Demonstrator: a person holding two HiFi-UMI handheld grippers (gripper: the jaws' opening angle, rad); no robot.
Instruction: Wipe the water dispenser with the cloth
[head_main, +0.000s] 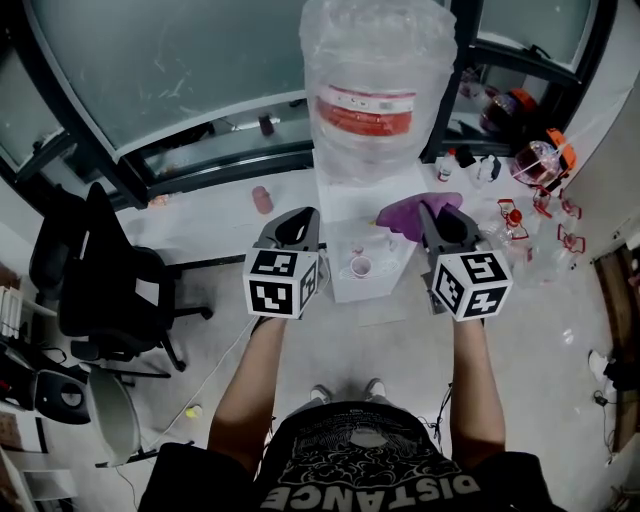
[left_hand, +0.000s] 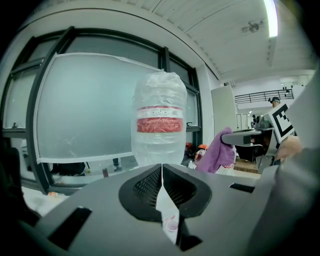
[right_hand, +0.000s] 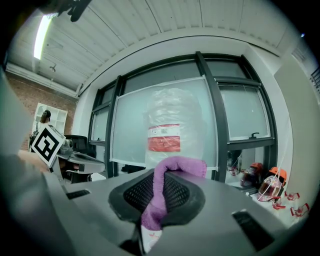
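Note:
A white water dispenser (head_main: 365, 215) stands ahead by the window, topped by a clear plastic-wrapped bottle (head_main: 375, 85) with a red label; the bottle (left_hand: 160, 125) fills the middle of the left gripper view and shows as bottle (right_hand: 170, 132) in the right gripper view. My right gripper (head_main: 435, 222) is shut on a purple cloth (head_main: 415, 212), which hangs over the dispenser's right top; the cloth (right_hand: 162, 192) runs between the jaws. My left gripper (head_main: 298, 230) is shut with nothing in it, just left of the dispenser. The cloth (left_hand: 219, 150) shows at its right.
A black office chair (head_main: 100, 275) stands at the left. Red and clear helmets and small bottles (head_main: 540, 165) lie on the floor at the right. A small pink cup (head_main: 262, 199) sits near the window frame. A drip tray with a pink ring (head_main: 361, 267) is on the dispenser front.

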